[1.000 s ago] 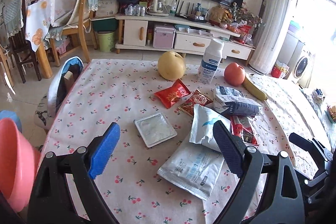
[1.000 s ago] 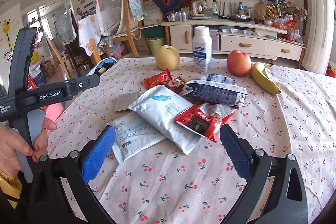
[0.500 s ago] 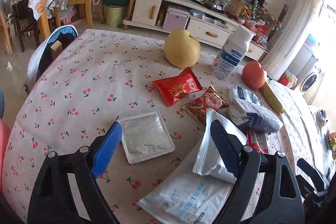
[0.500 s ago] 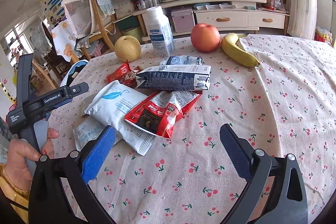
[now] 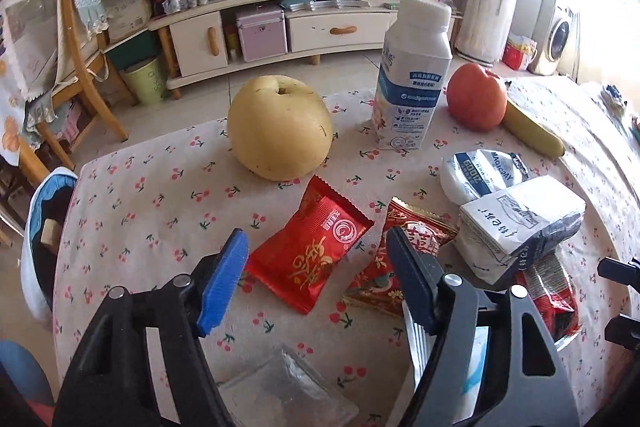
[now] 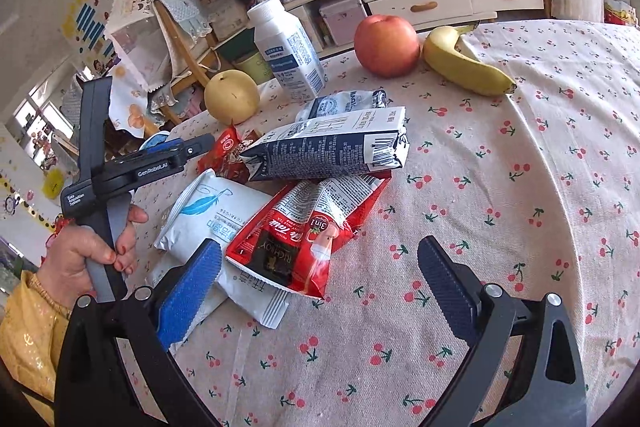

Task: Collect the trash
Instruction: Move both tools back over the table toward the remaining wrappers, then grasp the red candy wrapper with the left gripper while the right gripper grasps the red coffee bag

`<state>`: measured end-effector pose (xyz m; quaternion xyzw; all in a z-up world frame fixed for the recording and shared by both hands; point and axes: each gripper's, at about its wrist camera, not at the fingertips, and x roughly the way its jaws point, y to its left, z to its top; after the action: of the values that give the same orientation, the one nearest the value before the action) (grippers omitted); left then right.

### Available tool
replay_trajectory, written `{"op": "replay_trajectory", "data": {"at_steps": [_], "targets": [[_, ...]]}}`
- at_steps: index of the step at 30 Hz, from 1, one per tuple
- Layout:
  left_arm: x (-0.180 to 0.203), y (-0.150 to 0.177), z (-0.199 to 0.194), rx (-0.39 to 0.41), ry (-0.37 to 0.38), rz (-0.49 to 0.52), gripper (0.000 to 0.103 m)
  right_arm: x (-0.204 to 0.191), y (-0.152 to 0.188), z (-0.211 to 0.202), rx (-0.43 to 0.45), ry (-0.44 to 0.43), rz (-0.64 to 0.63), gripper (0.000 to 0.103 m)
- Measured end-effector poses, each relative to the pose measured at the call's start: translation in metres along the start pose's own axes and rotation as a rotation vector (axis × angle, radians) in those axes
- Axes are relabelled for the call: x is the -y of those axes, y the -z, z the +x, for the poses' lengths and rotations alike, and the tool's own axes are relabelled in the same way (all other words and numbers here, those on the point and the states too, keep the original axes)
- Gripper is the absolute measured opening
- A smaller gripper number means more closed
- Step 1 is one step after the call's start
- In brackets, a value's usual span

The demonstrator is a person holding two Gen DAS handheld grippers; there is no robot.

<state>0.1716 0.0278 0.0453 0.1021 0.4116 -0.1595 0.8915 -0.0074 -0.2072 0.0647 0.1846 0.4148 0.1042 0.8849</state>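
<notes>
red snack packet [image 5: 310,253] flat, long axis diagonal.

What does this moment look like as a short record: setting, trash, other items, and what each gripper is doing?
setting: table under a cherry-print cloth
trash: red snack packet, second red wrapper, flattened carton, red sachet, white pouch
other items: pear, bottle, apple, banana
left gripper: jaws closing around the red snack packet, pads not yet on it
right gripper: open, over the red sachet
</notes>
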Motion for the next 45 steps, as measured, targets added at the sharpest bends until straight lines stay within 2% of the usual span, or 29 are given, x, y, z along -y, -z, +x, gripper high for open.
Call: {"op": "replay_trajectory", "data": {"at_steps": [5, 12, 19, 20, 21, 22, 29, 37, 42, 45], "targets": [[0.0, -0.003, 0.025, -0.037, 0.008, 0.037, 0.07, -0.001, -0.002, 0.011, -0.003, -0.008, -0.007, 0.097], [-0.001, -0.003, 0.038, -0.047, 0.039, 0.031, 0.048, -0.007, -0.006, 0.026, -0.01, -0.027, -0.013, 0.097], [0.011, 0.007, 0.03, -0.039, 0.062, 0.028, 0.041, -0.006, -0.007, 0.039, 0.004, 0.002, -0.021, 0.097], [0.016, 0.009, 0.027, -0.037, 0.067, 0.035, 0.04, -0.007, -0.007, 0.039, 0.004, 0.012, -0.031, 0.095], [0.021, 0.012, 0.024, -0.039, 0.077, 0.045, 0.04, -0.009, -0.007, 0.04, 0.002, 0.032, -0.049, 0.078], [0.026, 0.015, 0.022, -0.041, 0.083, 0.054, 0.04, -0.01, -0.008, 0.041, -0.001, 0.041, -0.061, 0.071], [0.051, 0.036, 0.001, -0.051, 0.092, 0.083, 0.036, -0.009, -0.005, 0.039, -0.046, 0.017, -0.087, 0.062], [0.067, 0.067, -0.028, -0.052, 0.086, 0.049, 0.034, -0.014, 0.009, 0.029, -0.1, -0.026, -0.127, 0.064], [0.069, 0.092, -0.049, -0.045, 0.091, -0.02, 0.034, -0.023, 0.022, 0.022, -0.12, -0.032, -0.174, 0.073], [0.072, 0.107, -0.063, -0.04, 0.091, -0.055, 0.034, -0.033, 0.031, 0.019, -0.139, -0.026, -0.222, 0.082]]}}
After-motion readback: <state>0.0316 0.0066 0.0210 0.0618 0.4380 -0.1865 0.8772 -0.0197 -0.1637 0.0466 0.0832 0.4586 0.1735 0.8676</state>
